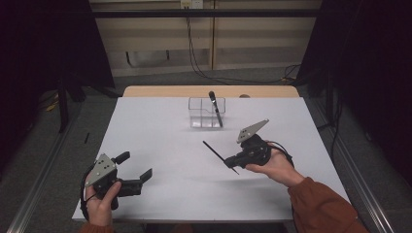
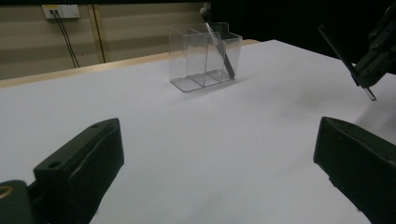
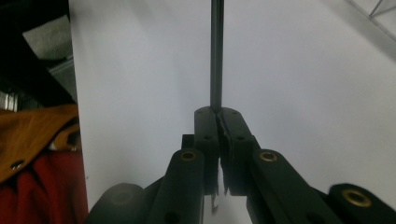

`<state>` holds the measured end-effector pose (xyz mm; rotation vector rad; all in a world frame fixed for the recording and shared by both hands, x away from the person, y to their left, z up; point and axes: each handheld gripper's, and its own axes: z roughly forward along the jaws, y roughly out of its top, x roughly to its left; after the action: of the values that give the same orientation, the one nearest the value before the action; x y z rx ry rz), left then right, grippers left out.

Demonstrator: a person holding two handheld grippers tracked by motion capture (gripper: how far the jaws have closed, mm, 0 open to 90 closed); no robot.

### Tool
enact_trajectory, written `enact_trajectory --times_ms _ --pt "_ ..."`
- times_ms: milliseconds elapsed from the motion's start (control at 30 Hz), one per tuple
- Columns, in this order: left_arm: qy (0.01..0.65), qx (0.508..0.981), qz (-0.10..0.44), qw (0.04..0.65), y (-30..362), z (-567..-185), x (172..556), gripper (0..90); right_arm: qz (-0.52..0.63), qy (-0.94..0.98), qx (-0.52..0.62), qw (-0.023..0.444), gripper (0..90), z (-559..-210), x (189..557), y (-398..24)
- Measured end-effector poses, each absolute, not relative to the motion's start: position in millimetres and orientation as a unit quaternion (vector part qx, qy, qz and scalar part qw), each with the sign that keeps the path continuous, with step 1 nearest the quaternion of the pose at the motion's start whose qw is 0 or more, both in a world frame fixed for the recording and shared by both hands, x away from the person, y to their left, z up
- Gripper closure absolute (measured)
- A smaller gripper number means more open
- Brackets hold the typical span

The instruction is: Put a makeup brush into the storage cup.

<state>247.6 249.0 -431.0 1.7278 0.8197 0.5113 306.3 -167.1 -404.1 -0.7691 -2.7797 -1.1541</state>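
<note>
From the high view, the right gripper [image 1: 232, 162] is clamped on a thin dark pen-like stick [image 1: 218, 156], held above the white table [image 1: 160, 145] and short of the clear plastic divided holder [image 1: 207, 112] beyond its tips, where another dark utensil [image 1: 215, 108] already leans. In the left gripper view, the left gripper [image 2: 219, 163] idles with jaws apart, holder [image 2: 205, 56] ahead. The right gripper view shows the jaws pinched on the stick [image 3: 216, 56]. Judged step: carrying; next, tilt it upright over a compartment.

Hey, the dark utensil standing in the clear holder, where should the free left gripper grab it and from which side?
Probably the handle top of the utensil, which leans out above the rim of the clear holder. Bring the open left gripper down from above, since the walls enclose its lower part.
</note>
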Motion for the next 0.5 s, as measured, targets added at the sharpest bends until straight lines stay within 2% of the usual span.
enact_trajectory --times_ms 267,500 --pt "0.352 0.727 0.222 0.547 253.5 -428.4 248.5 1.8 -0.306 -0.927 -0.212 0.044 86.3 -408.3 307.9 -156.4" --pt "0.357 0.738 0.2 0.536 252.8 -423.3 250.8 2.0 -0.273 -0.94 -0.198 0.054 86.2 -405.5 310.7 -152.3"
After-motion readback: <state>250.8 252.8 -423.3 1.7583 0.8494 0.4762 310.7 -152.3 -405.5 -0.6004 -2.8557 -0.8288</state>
